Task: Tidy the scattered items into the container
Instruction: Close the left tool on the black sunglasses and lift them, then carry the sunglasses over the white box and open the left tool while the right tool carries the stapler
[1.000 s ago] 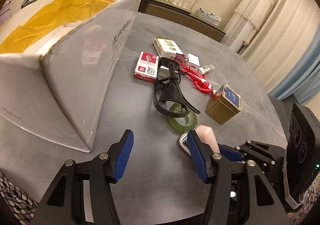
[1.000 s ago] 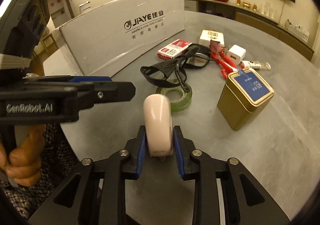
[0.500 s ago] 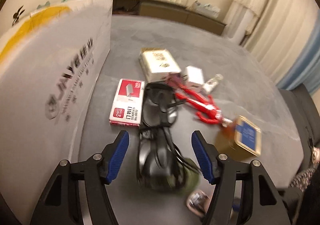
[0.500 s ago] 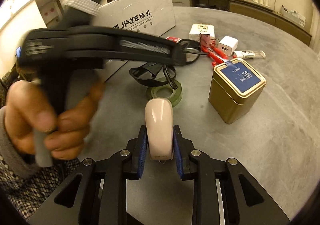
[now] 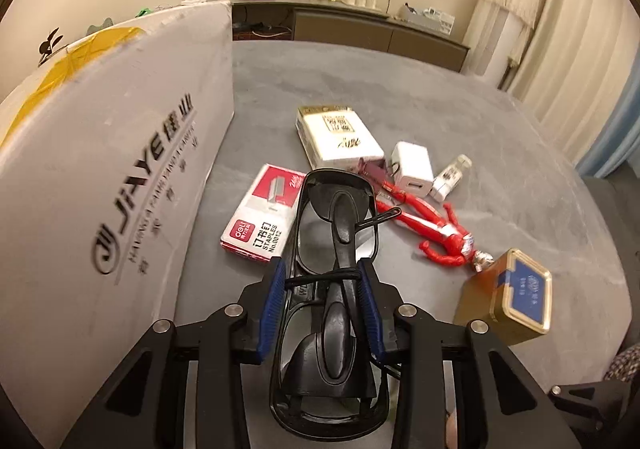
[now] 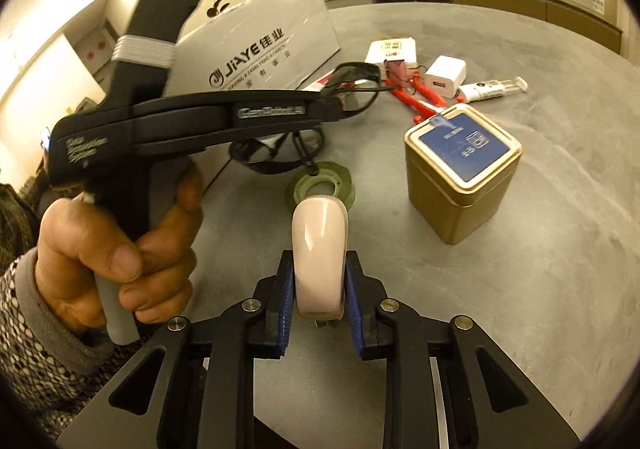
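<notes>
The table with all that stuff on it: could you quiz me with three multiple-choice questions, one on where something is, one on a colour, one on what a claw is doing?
1. Where is the staples box?
A. Between the carton and the glasses
B. On top of the tin
C. Inside the carton

2. What colour is the tin's lid panel?
A. Green
B. Blue
C. Red

3. What is the right claw doing?
A. Hanging open
B. Gripping the tape roll
C. Shut on the pink stapler

Answers: 1 A, it lies on the table beside the carton, left of the glasses held in the left claw. 2 B, blue panel in a gold rim. 3 C, both pads press the pink stapler's sides; the tape roll lies beyond it.
</notes>
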A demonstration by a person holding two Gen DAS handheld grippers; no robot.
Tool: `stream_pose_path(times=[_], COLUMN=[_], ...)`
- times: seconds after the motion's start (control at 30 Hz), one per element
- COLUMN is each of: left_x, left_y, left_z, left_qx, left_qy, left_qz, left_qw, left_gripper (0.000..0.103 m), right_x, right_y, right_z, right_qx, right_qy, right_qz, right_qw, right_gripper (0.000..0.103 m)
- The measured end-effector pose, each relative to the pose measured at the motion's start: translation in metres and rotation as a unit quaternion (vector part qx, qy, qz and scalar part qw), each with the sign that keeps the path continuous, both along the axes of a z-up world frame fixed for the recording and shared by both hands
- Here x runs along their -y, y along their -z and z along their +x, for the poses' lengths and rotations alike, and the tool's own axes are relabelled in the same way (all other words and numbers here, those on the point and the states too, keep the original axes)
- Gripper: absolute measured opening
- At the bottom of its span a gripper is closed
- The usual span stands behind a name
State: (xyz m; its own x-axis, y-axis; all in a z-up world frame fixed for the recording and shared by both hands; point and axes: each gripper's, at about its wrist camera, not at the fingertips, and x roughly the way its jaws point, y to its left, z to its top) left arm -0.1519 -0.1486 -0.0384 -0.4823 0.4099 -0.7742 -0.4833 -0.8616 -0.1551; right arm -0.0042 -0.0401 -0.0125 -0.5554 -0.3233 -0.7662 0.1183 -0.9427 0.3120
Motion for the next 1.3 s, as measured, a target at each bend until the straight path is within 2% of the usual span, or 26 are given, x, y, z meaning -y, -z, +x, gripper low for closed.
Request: stream_pose_path(times=[0.27,0.97,1.3], left_x=[0.008,0.021,0.040], left_y=[-0.021,-0.064,-0.089], left_z=[0.020,0.052,0.058], left_qx=[-0.039,-0.093,-0.116], left_qy=[0.000,-0.008,-0.021], left_qz=[0.005,0.024,0.054], left_qw=[0.9992,0.9953,0.9916], left_gripper=[0.038,0.038,0.038], right_x=[-0.001,-0.008,-0.003], right_y=[-0.012,-0.037,-0.067], right_z=[0.004,0.022,0.022], right_qx=[-0.018,-0.066,-0.109], right_qy=[0.005,0.022,0.029], right_qz=[0.004,0.025,0.020], right_qw=[1.000,0.997,0.993], right_gripper=[0.025,0.025,0.025])
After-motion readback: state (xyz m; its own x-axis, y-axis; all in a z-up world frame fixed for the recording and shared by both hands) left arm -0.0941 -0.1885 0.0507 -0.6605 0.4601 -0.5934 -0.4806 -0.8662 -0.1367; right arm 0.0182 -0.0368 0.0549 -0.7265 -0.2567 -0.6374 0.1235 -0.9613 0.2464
